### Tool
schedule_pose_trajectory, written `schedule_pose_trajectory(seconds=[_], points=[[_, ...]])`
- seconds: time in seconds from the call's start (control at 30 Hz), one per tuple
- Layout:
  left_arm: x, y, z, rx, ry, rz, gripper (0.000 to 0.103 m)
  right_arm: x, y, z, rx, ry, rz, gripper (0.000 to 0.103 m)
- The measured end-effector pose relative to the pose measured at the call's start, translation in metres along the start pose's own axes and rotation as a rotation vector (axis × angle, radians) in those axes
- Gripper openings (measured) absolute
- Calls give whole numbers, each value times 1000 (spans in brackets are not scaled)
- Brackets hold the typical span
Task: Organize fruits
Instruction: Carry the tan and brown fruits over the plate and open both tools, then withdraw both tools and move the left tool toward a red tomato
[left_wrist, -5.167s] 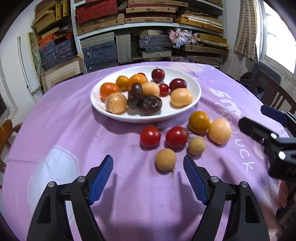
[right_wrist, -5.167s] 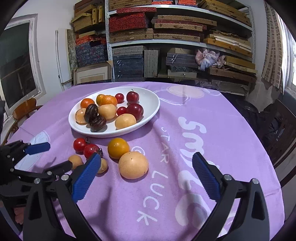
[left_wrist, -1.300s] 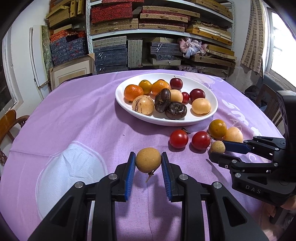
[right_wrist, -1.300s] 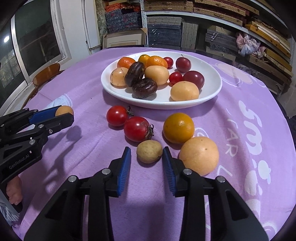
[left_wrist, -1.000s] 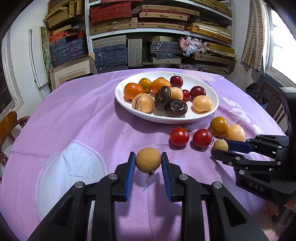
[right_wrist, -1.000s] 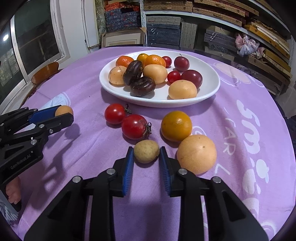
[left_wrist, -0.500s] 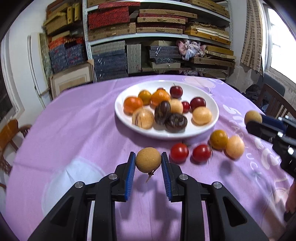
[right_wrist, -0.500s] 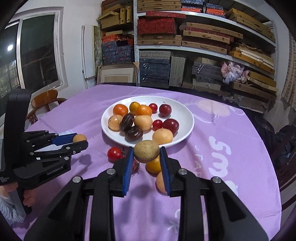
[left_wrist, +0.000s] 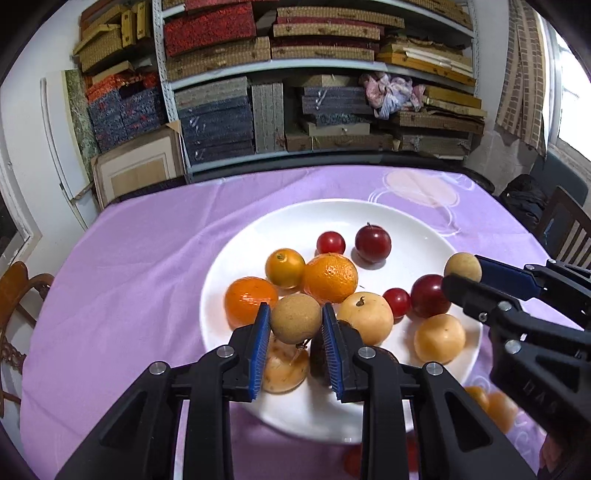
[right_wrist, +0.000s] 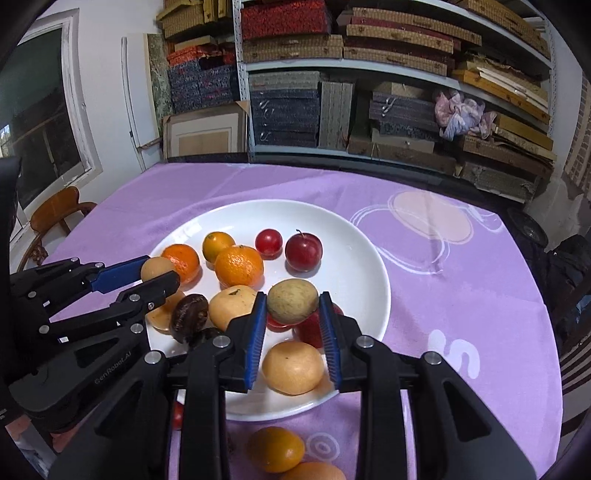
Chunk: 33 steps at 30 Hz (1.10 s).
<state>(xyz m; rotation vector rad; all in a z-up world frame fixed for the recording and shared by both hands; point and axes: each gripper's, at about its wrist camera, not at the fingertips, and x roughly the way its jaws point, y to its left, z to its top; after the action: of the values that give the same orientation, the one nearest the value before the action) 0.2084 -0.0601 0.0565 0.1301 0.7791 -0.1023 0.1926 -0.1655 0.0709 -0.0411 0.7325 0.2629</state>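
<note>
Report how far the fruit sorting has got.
Done: the white plate already holds about ten fruits. In hand: the left gripper and right gripper each hold a small tan fruit above the plate, not yet released. Left: an orange, a pale fruit and a tomato on the purple tablecloth.

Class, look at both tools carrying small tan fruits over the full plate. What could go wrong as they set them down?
1. The left tool holds its tan fruit above crowded fruit; dropped there, it may roll off the white plate.
2. The right tool and its greenish-tan fruit hang close by, so the tools might collide.
</note>
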Motion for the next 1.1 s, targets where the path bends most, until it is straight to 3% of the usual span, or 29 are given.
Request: schedule_pose_trajectory(seconds=[0.27, 0.3, 0.4, 0.47, 0.53, 0.7, 0.9, 1.1], points=[[32, 1, 4, -4, 7, 10, 29, 38, -7, -1, 3, 48, -2, 28], [33, 1, 4, -3, 3, 16, 32, 40, -7, -1, 2, 51, -3, 28], [38, -1, 7, 2, 0, 29, 55, 45, -3, 2, -22, 54, -23, 29], [38, -1, 7, 7, -5, 45, 59, 47, -4, 3, -17, 56, -31, 29], [36, 0, 7, 1, -3, 36, 64, 45, -10, 3, 2, 51, -26, 37], [18, 4, 6, -15, -35, 37, 81, 17, -21, 4, 48, -20, -29, 67], [-24, -4, -5, 24, -95, 57, 90, -39, -24, -11, 64, -109, -28, 80], [-63, -14, -37, 37, -112, 49, 96, -95, -24, -54, 72, -185, -30, 93]])
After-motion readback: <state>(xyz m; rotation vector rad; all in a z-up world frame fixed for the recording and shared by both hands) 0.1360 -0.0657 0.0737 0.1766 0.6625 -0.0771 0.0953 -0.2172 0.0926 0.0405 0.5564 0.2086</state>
